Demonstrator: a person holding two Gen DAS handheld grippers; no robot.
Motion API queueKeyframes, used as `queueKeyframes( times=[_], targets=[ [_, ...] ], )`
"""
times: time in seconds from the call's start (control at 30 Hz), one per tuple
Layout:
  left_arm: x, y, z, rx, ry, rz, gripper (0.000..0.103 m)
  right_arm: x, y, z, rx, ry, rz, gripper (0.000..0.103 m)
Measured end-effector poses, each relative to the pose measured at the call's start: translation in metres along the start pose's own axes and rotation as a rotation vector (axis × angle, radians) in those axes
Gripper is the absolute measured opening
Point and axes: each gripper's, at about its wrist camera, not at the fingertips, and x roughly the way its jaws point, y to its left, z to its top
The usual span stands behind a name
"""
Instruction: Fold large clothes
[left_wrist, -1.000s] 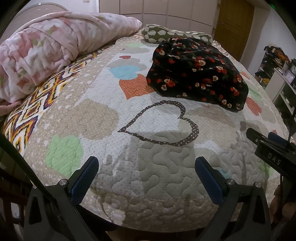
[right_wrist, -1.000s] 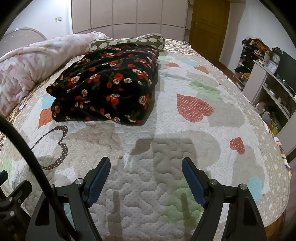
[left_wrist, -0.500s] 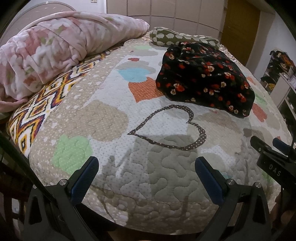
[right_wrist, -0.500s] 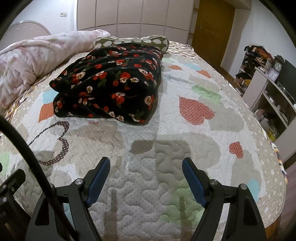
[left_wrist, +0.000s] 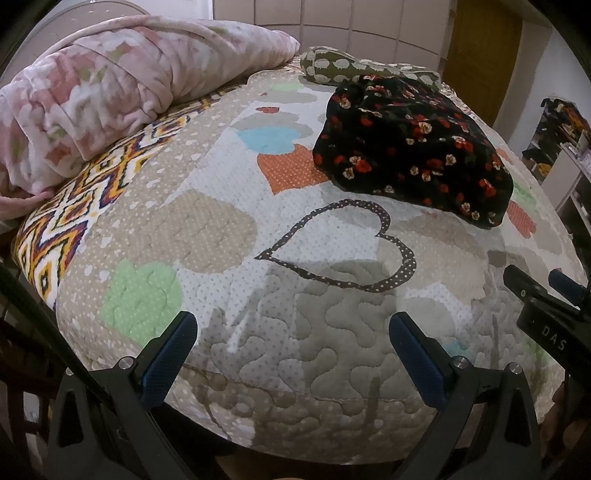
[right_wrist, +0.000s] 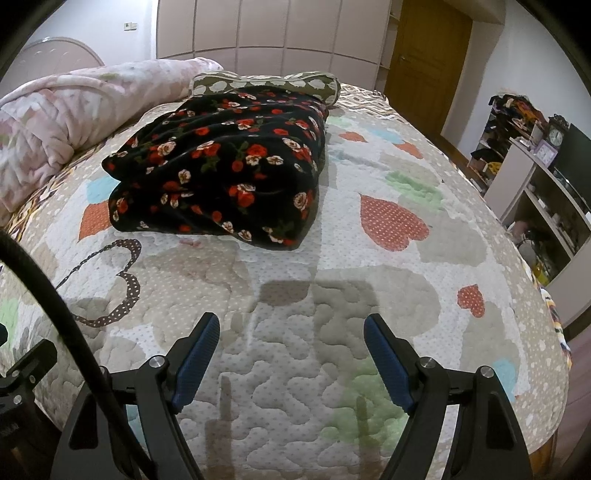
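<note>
Both hand-held grippers spread wide, empty: left (left_wrist: 293, 343), right (right_wrist: 291, 347); folded floral garment (right_wrist: 221, 173) on quilt (right_wrist: 295, 387).

Dim, soft-shadowed (fisheye-warped, vignetted edges)

bare quilt (right_wrist: 288, 369) ahead, floral garment (right_wrist: 229, 166) beyond, blanket (left_wrist: 110, 92) left

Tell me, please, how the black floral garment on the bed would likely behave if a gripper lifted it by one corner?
The black floral garment looks plush and thick, so probably floppy: its stacked layers would likely unfold and hang. Its bulk suggests moderate weight, so one open right gripper might pinch only the top layer.
</note>
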Motion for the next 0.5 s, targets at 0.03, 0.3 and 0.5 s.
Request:
queueKeyframes(
  times=[0.03, 0.3, 0.5],
  targets=[
    [0.0001, -0.0002, 0.0000, 0.001, 0.001, -0.001, 0.103, -0.0001, -0.0003, 0.0000, 0.000, 0.000, 0.000, 0.084],
    [0.0007, -0.0020, -0.0009, 0.003, 0.004, -0.001, 0.103, -0.0005, -0.0010, -0.0002, 0.004, -0.002, 0.000, 0.084],
    [0.0022, -0.0028, -0.0025, 0.006, 0.016, -0.005, 0.103, -0.0026, -0.0011, -0.0007, 0.009, -0.010, -0.004, 0.084]
  ],
)
